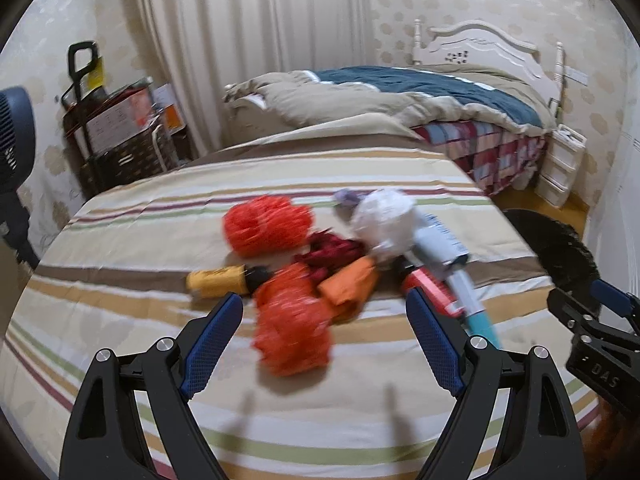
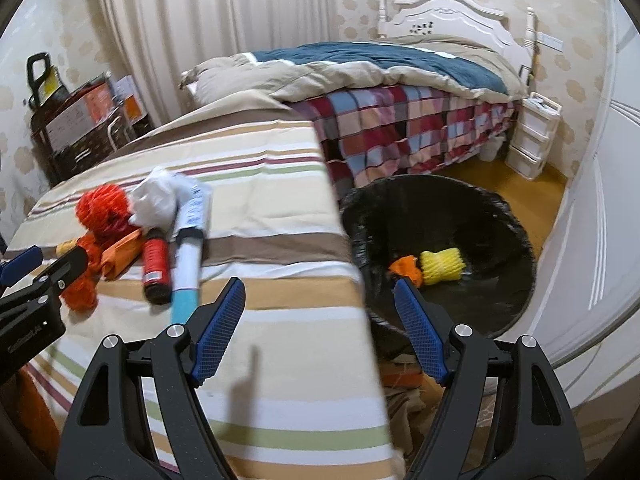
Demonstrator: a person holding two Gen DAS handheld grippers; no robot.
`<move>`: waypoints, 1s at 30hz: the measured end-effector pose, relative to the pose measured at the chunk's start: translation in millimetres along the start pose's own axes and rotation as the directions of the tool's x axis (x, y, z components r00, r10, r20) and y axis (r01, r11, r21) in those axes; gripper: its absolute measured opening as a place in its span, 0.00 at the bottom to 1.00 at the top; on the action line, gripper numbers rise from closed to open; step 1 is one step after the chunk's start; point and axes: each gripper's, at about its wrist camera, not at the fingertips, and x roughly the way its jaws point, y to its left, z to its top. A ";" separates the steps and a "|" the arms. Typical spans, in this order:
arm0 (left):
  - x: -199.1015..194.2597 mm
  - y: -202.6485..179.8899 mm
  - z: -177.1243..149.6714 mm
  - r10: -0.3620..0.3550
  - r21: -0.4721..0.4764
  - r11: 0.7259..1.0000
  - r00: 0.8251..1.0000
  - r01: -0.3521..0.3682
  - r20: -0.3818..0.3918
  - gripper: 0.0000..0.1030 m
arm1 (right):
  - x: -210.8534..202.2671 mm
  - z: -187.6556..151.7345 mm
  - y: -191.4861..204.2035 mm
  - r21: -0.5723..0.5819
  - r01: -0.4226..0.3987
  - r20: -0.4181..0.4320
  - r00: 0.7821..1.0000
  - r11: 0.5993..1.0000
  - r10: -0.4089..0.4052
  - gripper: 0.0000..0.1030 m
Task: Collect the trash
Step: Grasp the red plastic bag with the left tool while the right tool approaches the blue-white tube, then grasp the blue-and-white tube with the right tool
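A heap of trash lies on the striped bedcover [image 1: 120,280]: two orange foam nets [image 1: 294,320], a yellow bottle [image 1: 216,280], an orange wrapper [image 1: 350,284], dark red scraps, a white crumpled bag [image 1: 384,216], a red can [image 2: 155,268] and a white tube with a teal end [image 2: 186,276]. My left gripper [image 1: 324,312] hangs open just before the nearest orange net, nothing between its fingers. My right gripper [image 2: 320,296] is open over the bed's right edge, empty. Beside the bed stands a black-lined bin [image 2: 500,216] holding a yellow net [image 2: 442,266] and an orange piece [image 2: 406,268].
A second bed [image 2: 400,80] with a checked blanket and white headboard stands behind. A white drawer unit [image 2: 532,136] sits at its side. A trolley with boxes [image 1: 116,128] is at the back left by the curtain. A white door [image 2: 600,240] is on the right.
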 end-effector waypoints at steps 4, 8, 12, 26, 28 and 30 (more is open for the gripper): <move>7.9 16.0 -6.0 0.007 -0.023 1.000 1.000 -0.007 -0.031 0.81 | 3.1 -2.3 17.6 -0.033 -0.015 -0.012 1.000 0.999 0.015 0.73; 15.1 24.1 -9.2 -0.023 -0.034 0.999 0.998 0.020 -0.065 0.65 | 6.1 -3.5 29.3 -0.055 -0.022 -0.024 1.000 0.998 0.021 0.73; 22.3 23.2 -12.5 -0.046 -0.018 0.999 0.994 0.045 -0.095 0.54 | 9.8 -1.7 36.8 -0.068 -0.027 -0.031 0.999 0.997 0.025 0.73; 16.9 38.4 -20.7 -0.095 -0.038 0.995 0.990 0.091 -0.100 0.44 | 21.6 -0.3 61.9 -0.135 -0.047 -0.078 0.996 0.990 0.036 0.59; 13.4 43.2 -22.6 -0.094 -0.047 0.995 0.991 0.089 -0.094 0.44 | 24.2 -1.0 65.4 -0.144 -0.051 -0.087 0.995 0.988 0.039 0.54; 11.0 46.4 -23.6 -0.089 -0.052 0.995 0.992 0.085 -0.089 0.44 | 26.1 -1.5 70.0 -0.158 -0.060 -0.097 0.994 0.986 0.045 0.49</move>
